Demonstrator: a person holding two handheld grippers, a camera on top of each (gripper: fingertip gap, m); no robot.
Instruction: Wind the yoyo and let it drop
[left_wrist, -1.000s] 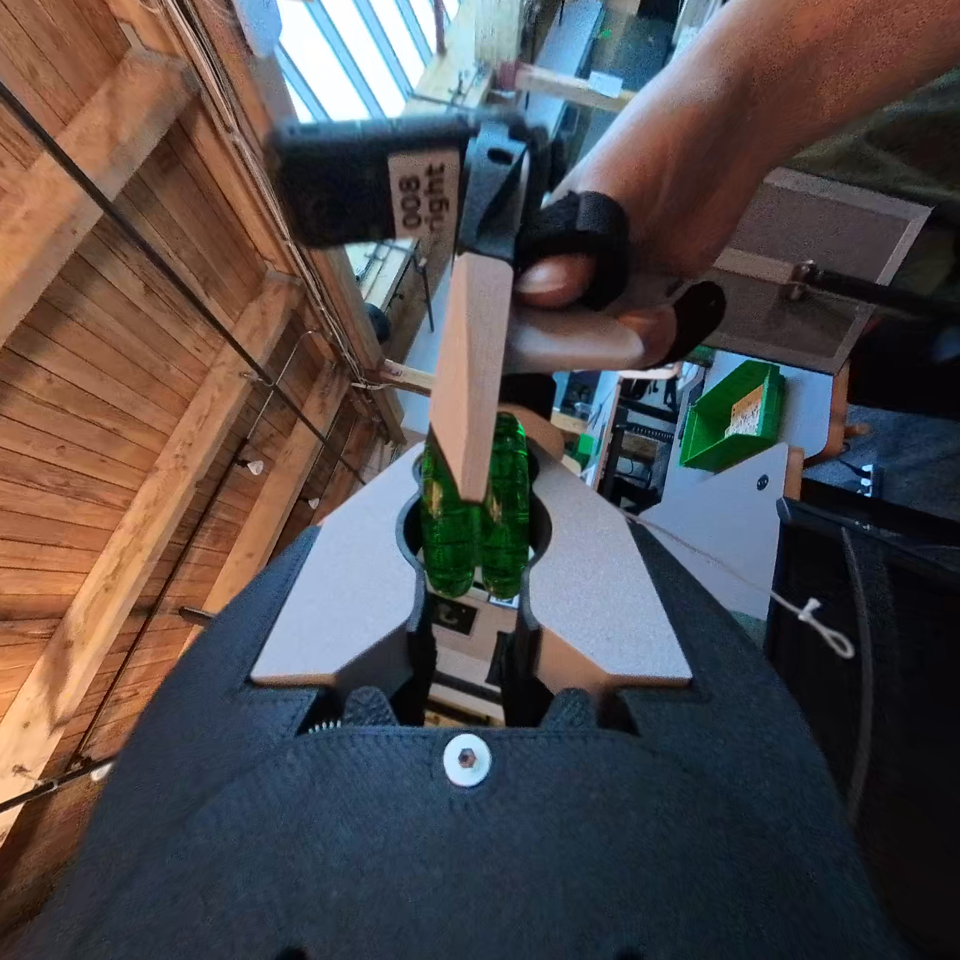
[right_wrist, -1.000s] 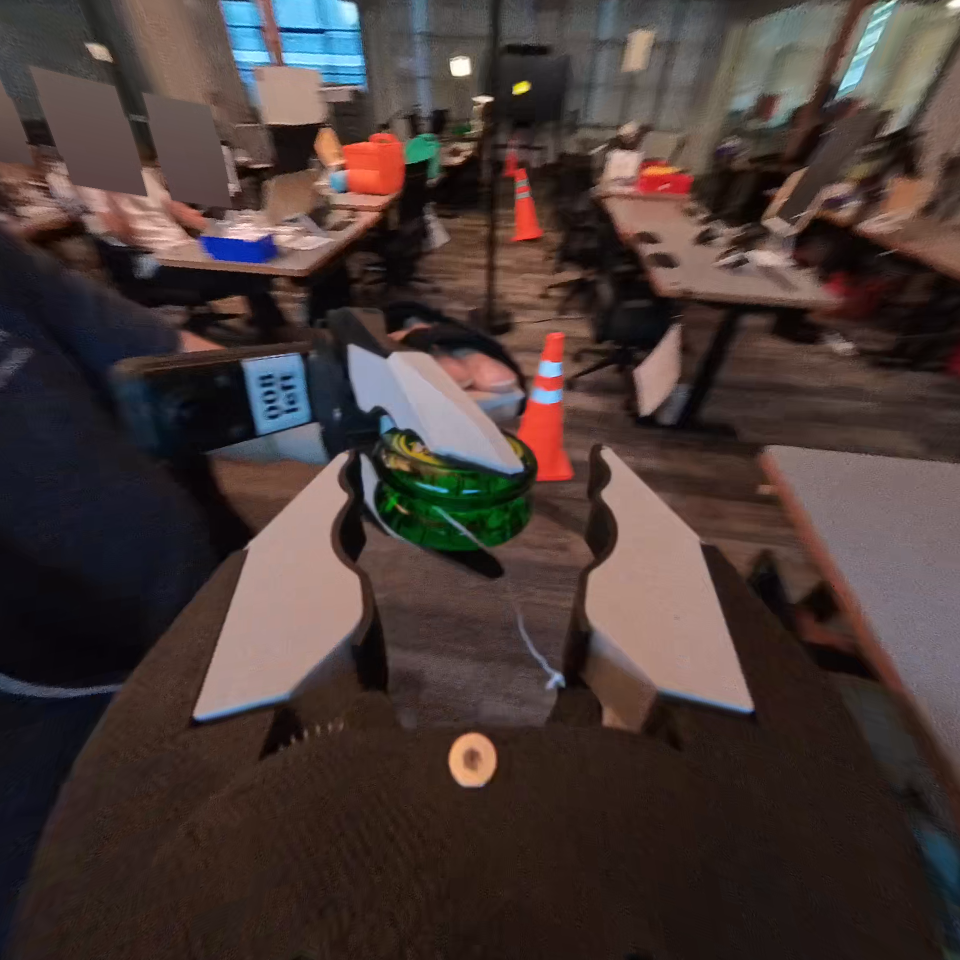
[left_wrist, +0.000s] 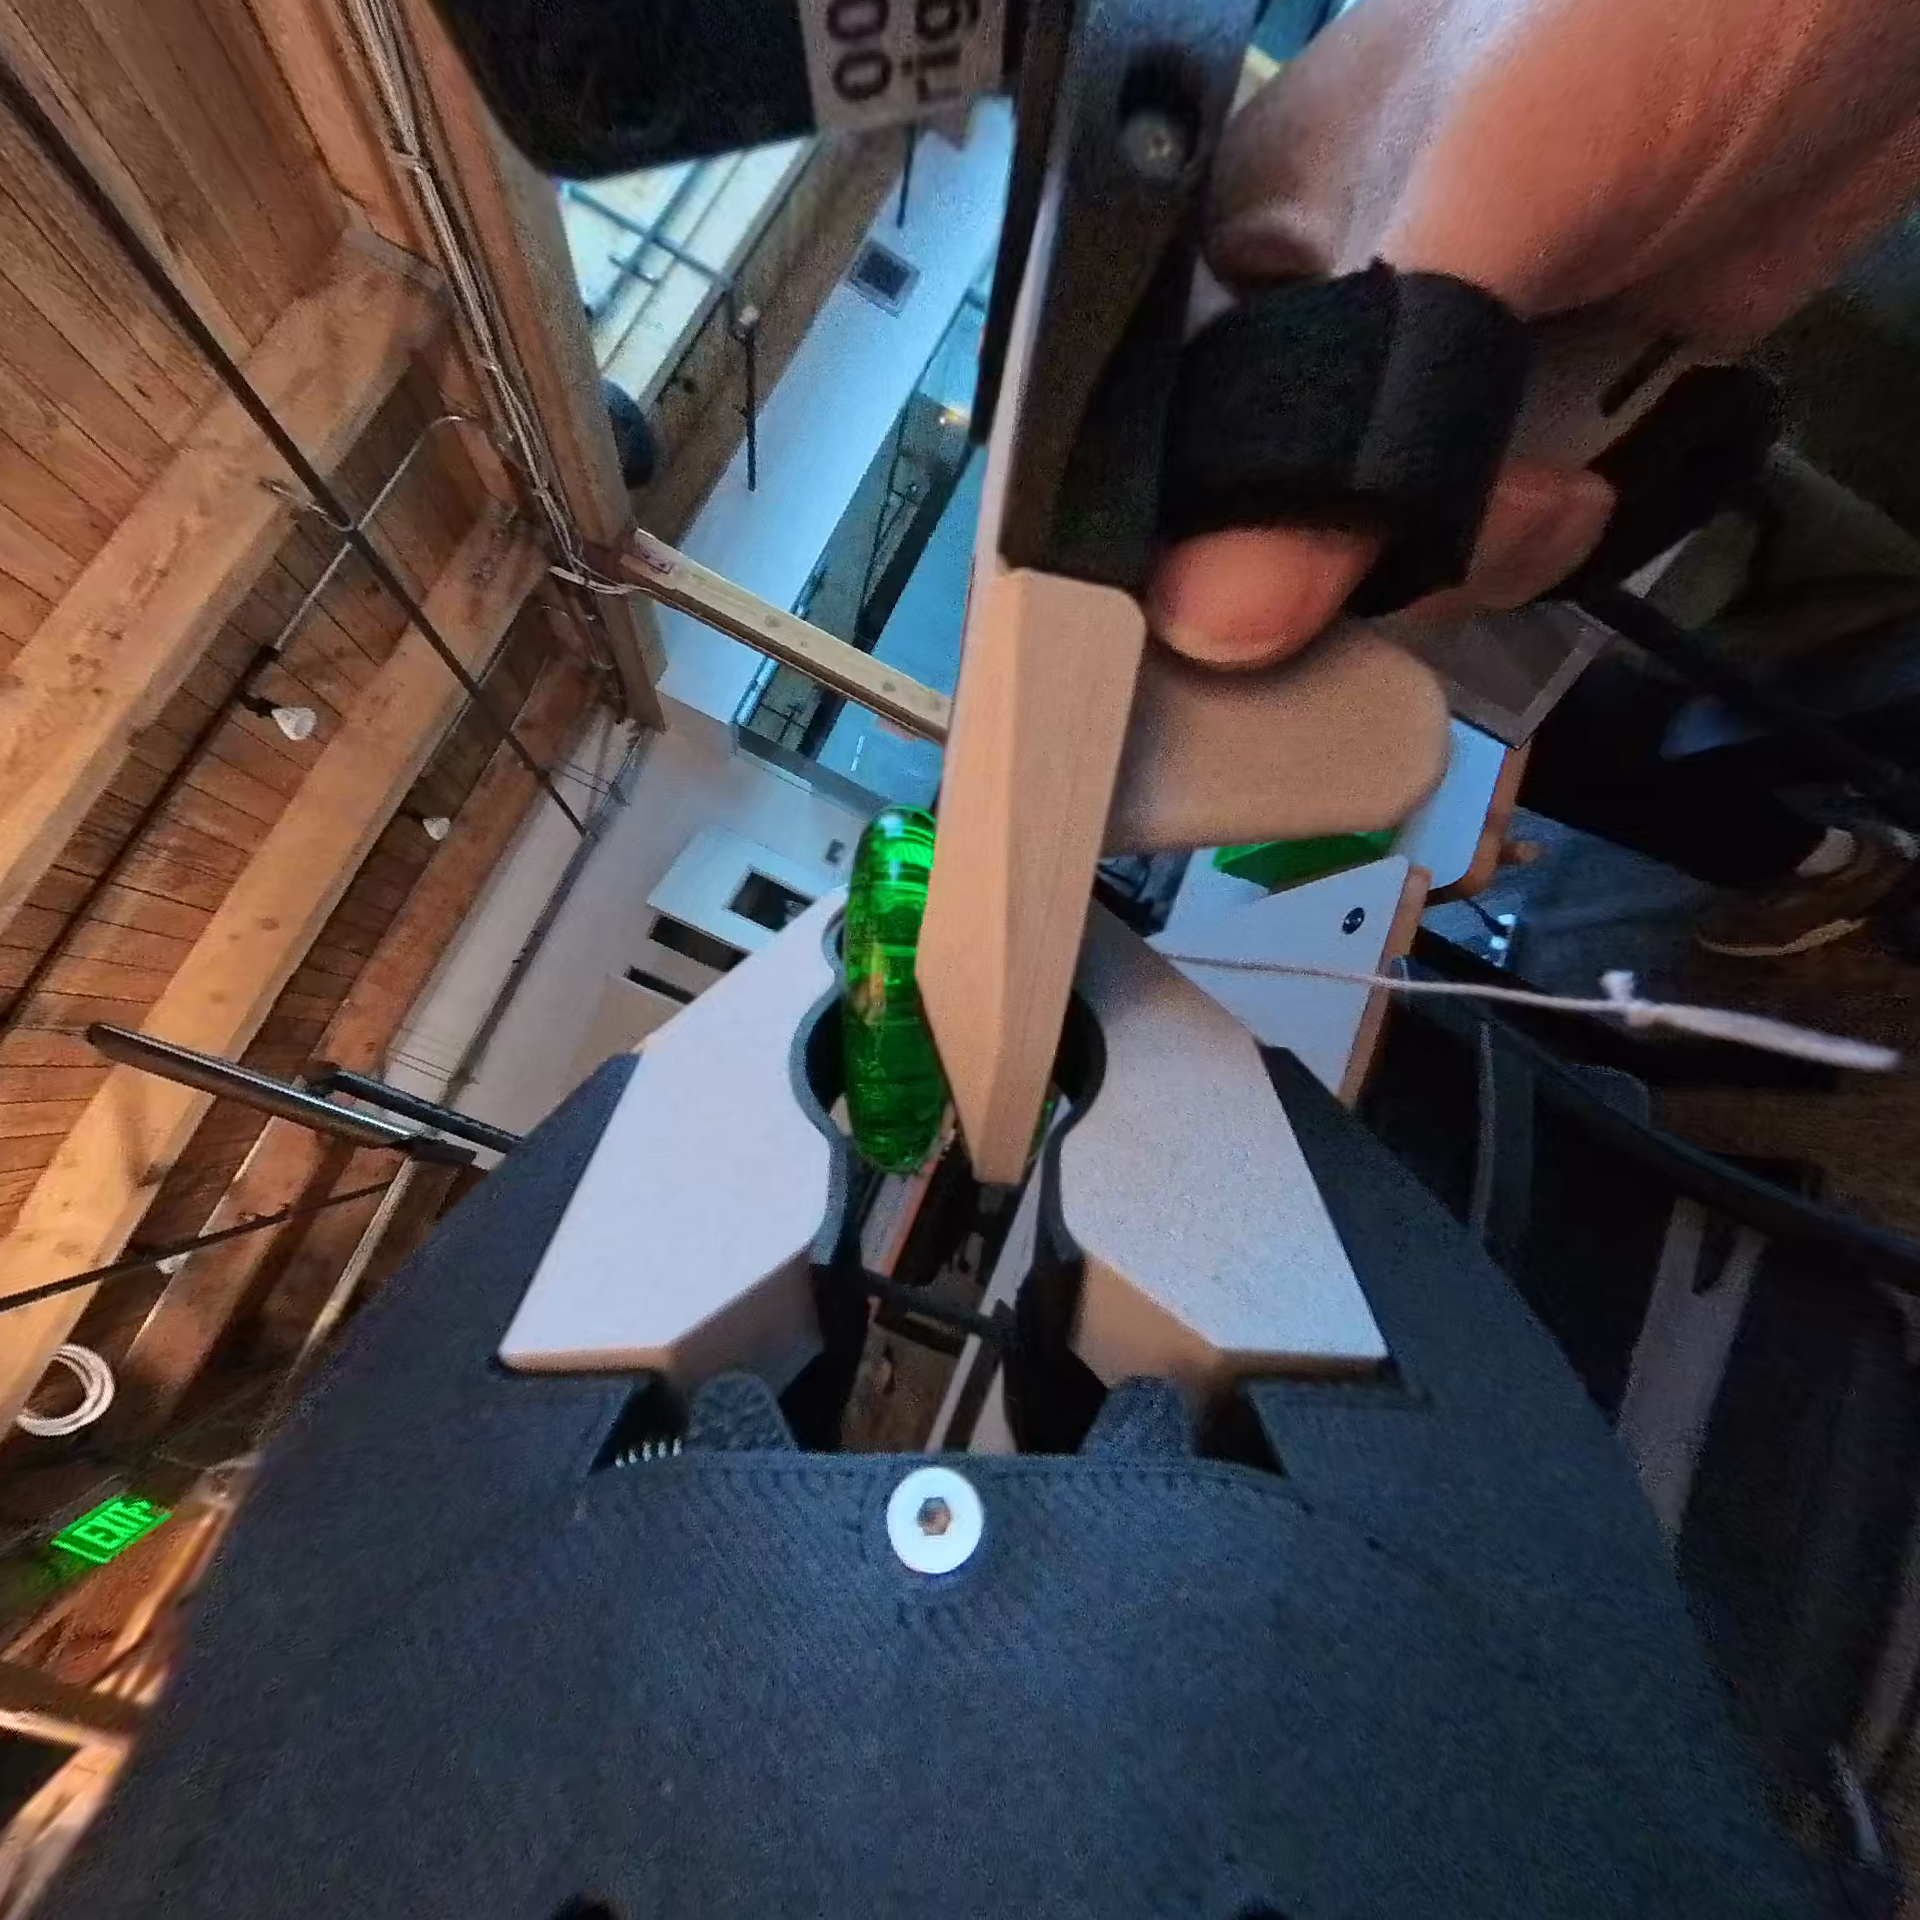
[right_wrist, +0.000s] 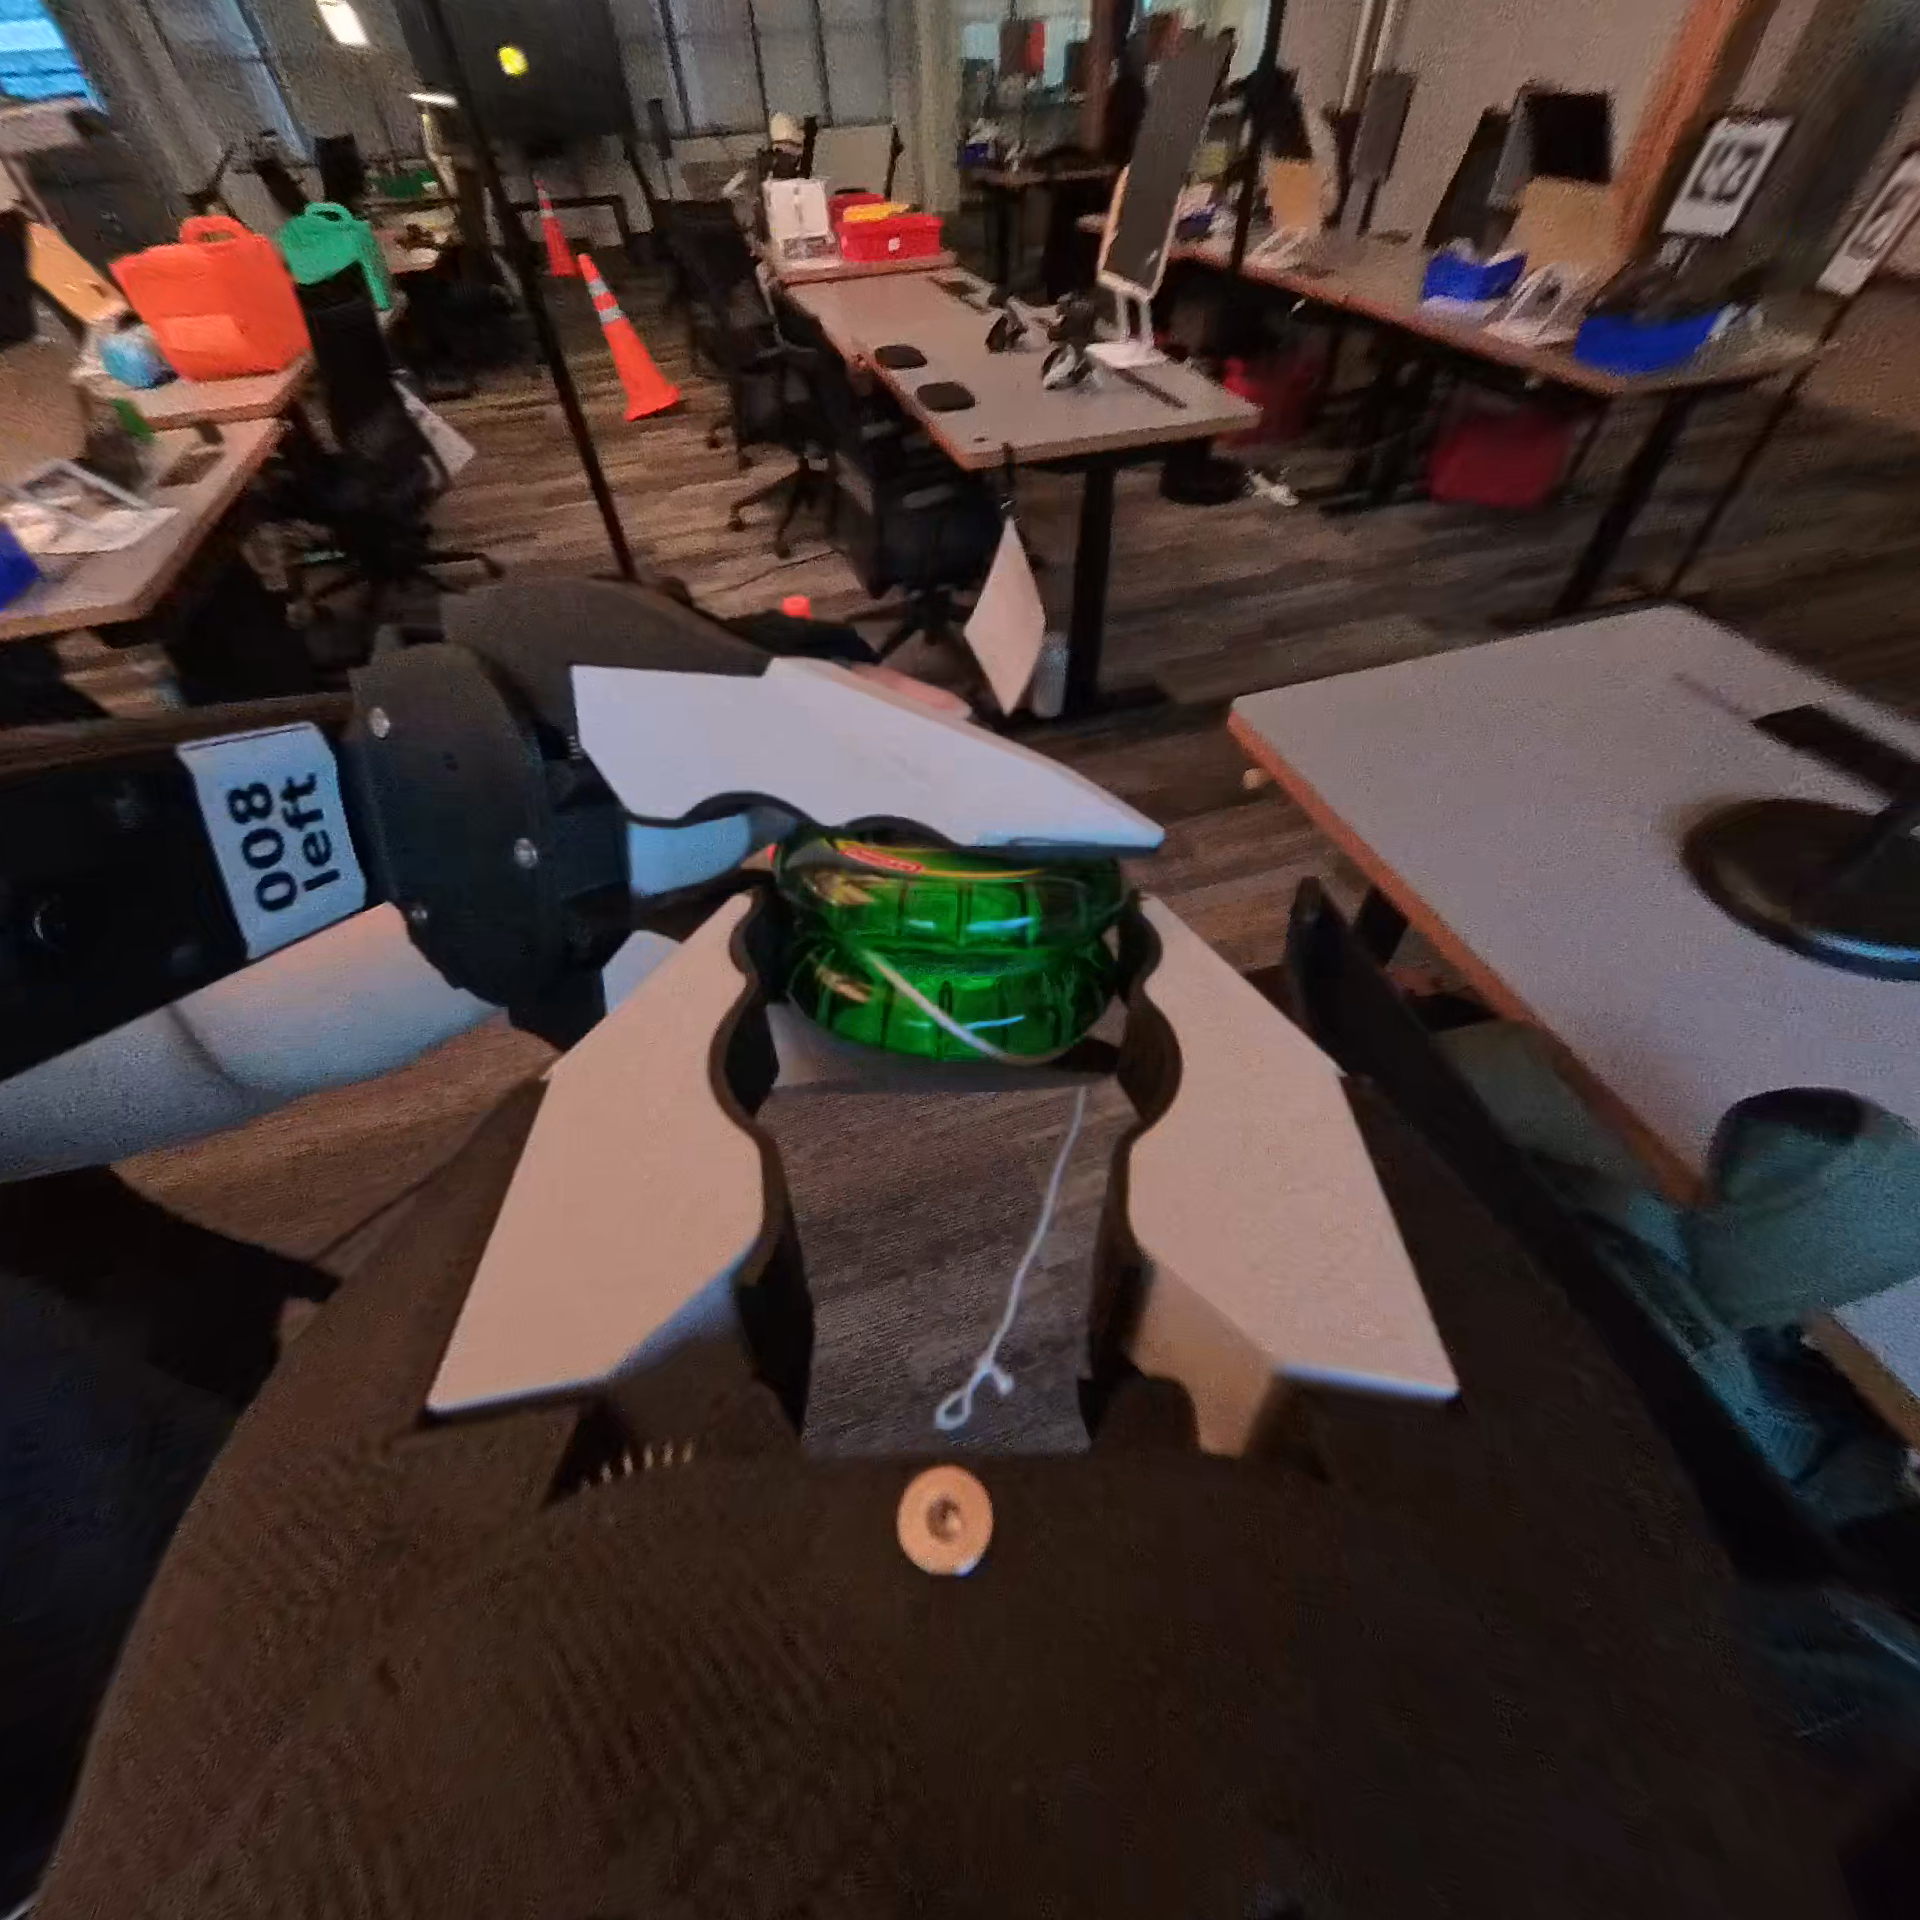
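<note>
The green translucent yoyo (right_wrist: 951, 956) is held in mid-air by both grippers. My left gripper (left_wrist: 966, 935) is shut on its two flat faces; in the right wrist view its upper finger (right_wrist: 831, 758) lies over the yoyo. My right gripper (right_wrist: 940, 914) has its fingertips against the rim on both sides. In the left wrist view one right finger (left_wrist: 1008, 883) comes down in front of the yoyo (left_wrist: 888, 997) and hides its right half. The white string (right_wrist: 1029, 1257) hangs loose and ends in a small loop (right_wrist: 971, 1392). It also shows in the left wrist view (left_wrist: 1455, 992).
A white table (right_wrist: 1558, 831) stands close on the right, with a dark round base on it. Desks, office chairs and orange cones (right_wrist: 634, 343) fill the room behind. A person's hand (left_wrist: 1558, 208) holds the right gripper. Wooden ceiling beams (left_wrist: 208, 623) show at left. My hands' fingertips stand some 4 cm from each other.
My right gripper has moved forward onto the yoyo and its fingers have narrowed around the rim. The left gripper still holds the yoyo. The string end now hangs between the right fingers.
</note>
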